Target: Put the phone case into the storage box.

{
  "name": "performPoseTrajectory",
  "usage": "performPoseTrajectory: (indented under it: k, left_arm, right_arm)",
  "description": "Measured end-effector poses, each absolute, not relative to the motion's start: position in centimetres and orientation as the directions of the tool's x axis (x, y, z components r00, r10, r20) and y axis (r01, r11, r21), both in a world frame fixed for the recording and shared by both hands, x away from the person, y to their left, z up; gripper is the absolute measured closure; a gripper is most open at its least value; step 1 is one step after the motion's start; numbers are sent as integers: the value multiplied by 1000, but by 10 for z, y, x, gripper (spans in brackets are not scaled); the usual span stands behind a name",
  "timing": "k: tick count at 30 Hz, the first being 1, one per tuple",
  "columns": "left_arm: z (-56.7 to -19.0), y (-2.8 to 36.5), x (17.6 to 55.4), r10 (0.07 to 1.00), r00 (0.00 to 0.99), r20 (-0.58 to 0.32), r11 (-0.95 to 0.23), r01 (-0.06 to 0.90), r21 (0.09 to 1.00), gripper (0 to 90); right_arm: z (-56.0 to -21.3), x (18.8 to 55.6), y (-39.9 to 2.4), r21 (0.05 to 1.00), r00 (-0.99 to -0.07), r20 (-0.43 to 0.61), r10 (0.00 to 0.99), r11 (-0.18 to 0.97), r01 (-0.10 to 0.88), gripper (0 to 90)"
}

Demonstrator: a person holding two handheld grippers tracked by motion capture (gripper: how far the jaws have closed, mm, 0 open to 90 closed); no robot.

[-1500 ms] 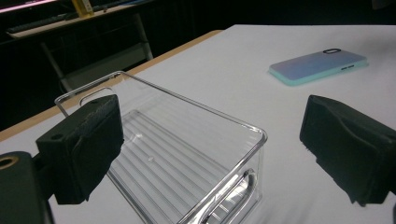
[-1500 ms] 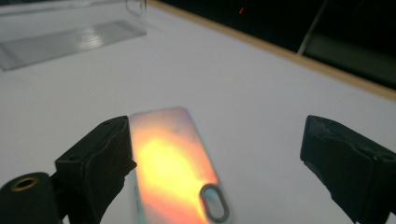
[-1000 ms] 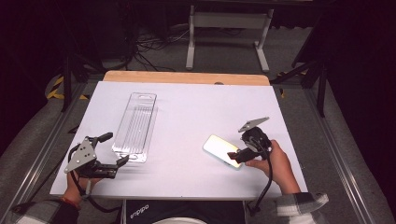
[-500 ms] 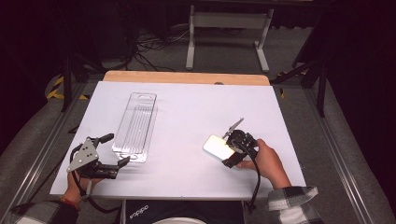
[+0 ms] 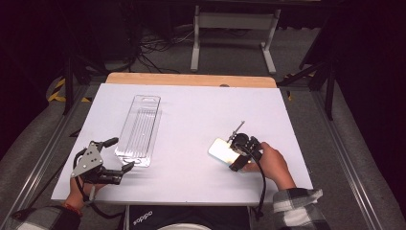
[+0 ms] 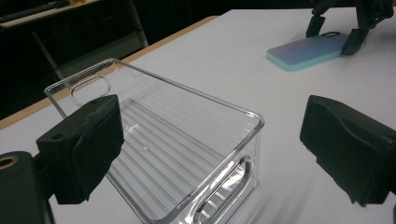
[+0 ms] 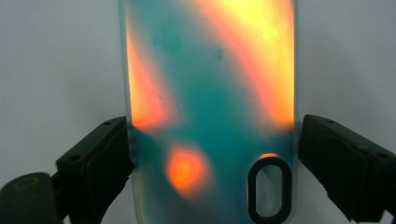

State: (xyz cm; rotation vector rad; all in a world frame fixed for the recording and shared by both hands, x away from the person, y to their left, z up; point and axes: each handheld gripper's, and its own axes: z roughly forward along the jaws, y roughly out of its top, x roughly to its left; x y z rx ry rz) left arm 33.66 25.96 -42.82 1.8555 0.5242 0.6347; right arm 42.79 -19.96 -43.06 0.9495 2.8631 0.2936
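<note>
On the right half of the white table (image 5: 191,115), our right gripper (image 5: 238,154) has come down over the phone case (image 5: 223,151) since a second ago, and its jaws have just been closing, with the case's camera end between them. In the right gripper view the left pad looks to be at the case's edge while the right pad stands just beside the other edge; we cannot tell that a firm pinch is made yet. We judge this as the start of a pick-up: the grasp is nearly set, the lift not begun.

The phone case (image 7: 210,102) lies flat on the table, back side up, well apart from the clear plastic tray (image 5: 140,129). Its surface is iridescent: teal with orange and yellow sheen up close, pale blue-lilac with a mint rim from the left gripper view (image 6: 308,49). An oval camera cutout (image 7: 268,189) sits near the gripped end.

Our left gripper (image 5: 115,158) waits with jaws wide apart, holding nothing, at the near end of the tray (image 6: 177,154).
</note>
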Motion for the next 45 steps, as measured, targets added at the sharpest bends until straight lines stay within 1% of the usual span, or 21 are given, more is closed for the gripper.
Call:
performPoseTrajectory:
  k: [5,7,14,17,19,23,27,29,32,36,40,45]
  left_arm:
    - [-428,259,336,617,765,182,-353,62,934,71]
    - [-428,257,336,606,768,206,-373,47,926,74]
    - [-429,256,335,603,769,211,-380,45,924,78]
    - [-428,255,334,603,763,233,-398,34,917,79]
    - [-428,253,332,603,761,239,-403,32,915,80]
    - [-427,246,331,590,747,306,-454,-6,891,82]
    - [-422,234,328,550,739,389,-497,-84,864,84]
    - [-419,230,326,536,738,410,-491,-123,862,104]
    - [-416,222,327,519,732,441,-506,-152,849,108]
    - [-414,206,328,487,711,507,-547,-204,812,111]
    - [-413,185,327,441,691,573,-588,-260,766,117]
    - [-412,168,330,406,679,612,-617,-290,732,133]
  right_arm:
    - [-430,427,-201,234,-810,-28,586,792,564,163]
    - [-430,427,-201,234,-813,-29,581,795,560,168]
    - [-429,427,-202,242,-813,-27,582,793,559,174]
    - [-429,427,-203,256,-800,-20,600,777,576,175]
    - [-427,427,-204,275,-800,2,600,769,577,175]
    - [-422,426,-205,325,-793,29,608,745,583,175]
    - [-415,427,-207,384,-775,71,628,700,603,175]
    - [-412,428,-207,406,-766,84,638,680,611,175]
    - [-406,429,-205,448,-759,105,642,651,612,175]
    - [-396,429,-200,492,-761,123,636,627,604,175]
    - [-389,428,-193,532,-765,167,622,596,601,175]
    - [-381,423,-180,559,-786,194,587,593,580,175]
